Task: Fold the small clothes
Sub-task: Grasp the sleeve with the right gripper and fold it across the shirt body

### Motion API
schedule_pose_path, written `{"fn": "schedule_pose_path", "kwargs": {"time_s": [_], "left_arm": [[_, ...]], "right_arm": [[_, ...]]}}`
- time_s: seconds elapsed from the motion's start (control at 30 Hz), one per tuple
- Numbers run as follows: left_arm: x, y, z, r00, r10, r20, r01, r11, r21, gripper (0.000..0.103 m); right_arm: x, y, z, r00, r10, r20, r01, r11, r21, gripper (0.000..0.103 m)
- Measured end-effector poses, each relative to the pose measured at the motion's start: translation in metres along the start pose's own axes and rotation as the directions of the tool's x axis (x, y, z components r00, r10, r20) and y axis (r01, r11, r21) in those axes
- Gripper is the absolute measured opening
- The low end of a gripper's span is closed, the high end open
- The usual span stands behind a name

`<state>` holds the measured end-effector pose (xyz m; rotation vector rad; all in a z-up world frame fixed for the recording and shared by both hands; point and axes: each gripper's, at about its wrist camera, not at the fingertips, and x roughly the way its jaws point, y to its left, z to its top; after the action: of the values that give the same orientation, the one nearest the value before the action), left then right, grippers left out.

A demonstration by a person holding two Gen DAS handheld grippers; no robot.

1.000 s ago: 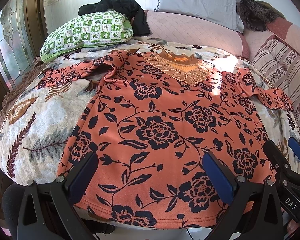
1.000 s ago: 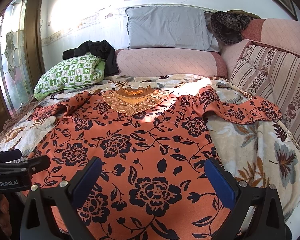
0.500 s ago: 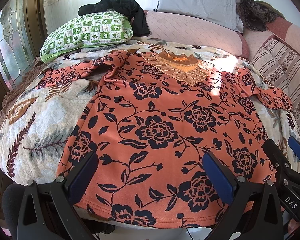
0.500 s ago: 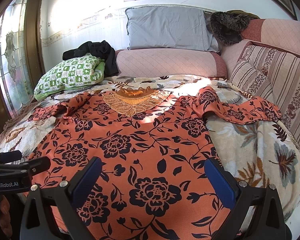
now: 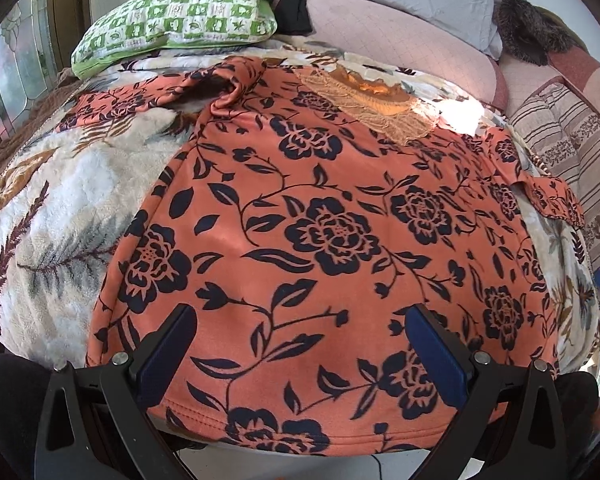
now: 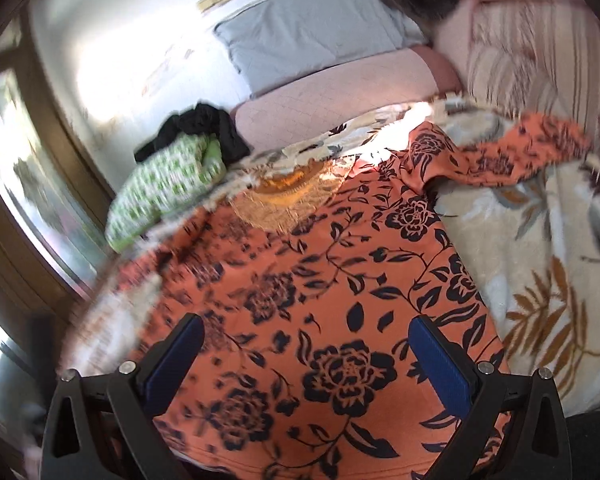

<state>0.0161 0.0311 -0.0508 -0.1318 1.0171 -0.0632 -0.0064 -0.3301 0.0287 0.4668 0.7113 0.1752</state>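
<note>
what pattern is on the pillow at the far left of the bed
The green-and-white checked pillow has small leaf-like motifs in its squares; clearest in the left wrist view.

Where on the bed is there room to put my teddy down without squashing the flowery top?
Two bare patches of blanket show. One lies left of the orange top, below its left sleeve and the green pillow. The other lies right of the top, below its right sleeve, beside the striped cushion. The middle is covered by the top.
</note>
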Motion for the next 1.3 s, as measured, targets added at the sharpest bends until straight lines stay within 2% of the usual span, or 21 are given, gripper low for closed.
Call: {"fn": "schedule_pose_path", "kwargs": {"time_s": [0.07,0.13,0.2,0.3,0.37,0.43,0.53,0.6,0.7,0.73,0.8,0.83,0.93,1.03,1.1,1.2,1.3], "left_arm": [[0.005,0.004,0.003,1.0,-0.002,-0.009,0.002,1.0,-0.008,0.103],[0.01,0.009,0.008,1.0,0.005,-0.012,-0.005,1.0,-0.015,0.103],[0.016,0.013,0.012,1.0,0.017,-0.017,-0.017,1.0,-0.018,0.103],[0.025,0.016,0.019,0.998,0.05,-0.032,-0.05,0.999,-0.005,0.103],[0.031,0.019,0.023,0.996,0.083,-0.034,-0.082,0.997,0.009,0.103],[0.038,0.021,0.03,0.993,0.118,-0.033,-0.117,0.993,0.027,0.103],[0.043,0.026,0.042,0.987,0.159,-0.005,-0.158,0.987,0.036,0.103],[0.044,0.032,0.05,0.984,0.177,0.019,-0.177,0.984,0.025,0.103],[0.048,0.045,0.056,0.981,0.19,0.029,-0.19,0.982,0.001,0.103],[0.052,0.051,0.056,0.98,0.197,0.015,-0.197,0.98,-0.006,0.103],[0.06,0.064,0.055,0.977,0.213,-0.013,-0.213,0.977,-0.017,0.103],[0.062,0.071,0.055,0.976,0.218,-0.021,-0.219,0.975,-0.023,0.103],[0.062,0.091,0.057,0.976,0.219,-0.009,-0.219,0.975,-0.045,0.103],[0.058,0.11,0.063,0.979,0.202,0.03,-0.199,0.976,-0.091,0.103],[0.056,0.121,0.065,0.982,0.184,0.047,-0.177,0.975,-0.136,0.103],[0.053,0.133,0.064,0.989,0.137,0.055,-0.123,0.97,-0.208,0.103],[0.043,0.14,0.063,0.99,0.109,0.086,-0.086,0.968,-0.235,0.103]], "right_arm": [[-0.007,-0.043,0.034,0.999,0.003,0.039,-0.007,0.993,0.121,0.103],[-0.01,-0.101,0.068,0.995,0.016,0.1,-0.044,0.956,0.29,0.103],[-0.008,-0.166,0.094,0.988,-0.01,0.152,-0.062,0.883,0.465,0.103],[0.005,-0.258,0.121,0.982,-0.054,0.181,-0.086,0.728,0.68,0.102],[0.014,-0.297,0.136,0.98,-0.092,0.175,-0.067,0.679,0.731,0.093],[0.022,-0.325,0.154,0.976,-0.147,0.161,-0.025,0.659,0.752,0.087],[0.04,-0.347,0.174,0.97,-0.2,0.139,0.03,0.666,0.745,0.086],[0.054,-0.356,0.186,0.969,-0.21,0.128,0.049,0.675,0.736,0.08],[0.075,-0.367,0.2,0.962,-0.263,0.08,0.129,0.689,0.714,0.069],[0.082,-0.373,0.201,0.959,-0.28,0.049,0.158,0.67,0.725,0.063],[0.095,-0.382,0.202,0.951,-0.308,0.004,0.206,0.645,0.736,0.044],[0.098,-0.381,0.205,0.944,-0.329,-0.013,0.235,0.648,0.724,0.031],[0.098,-0.361,0.224,0.933,-0.36,-0.007,0.281,0.715,0.641,0.013],[0.086,-0.31,0.261,0.924,-0.377,0.068,0.29,0.804,0.52,0.01],[0.086,-0.266,0.285,0.931,-0.351,0.097,0.281,0.863,0.42,0.01],[0.091,-0.171,0.316,0.953,-0.258,0.16,0.216,0.946,0.242,0.01],[0.118,-0.059,0.322,0.977,-0.136,0.166,0.133,0.991,0.028,0.01]]}}
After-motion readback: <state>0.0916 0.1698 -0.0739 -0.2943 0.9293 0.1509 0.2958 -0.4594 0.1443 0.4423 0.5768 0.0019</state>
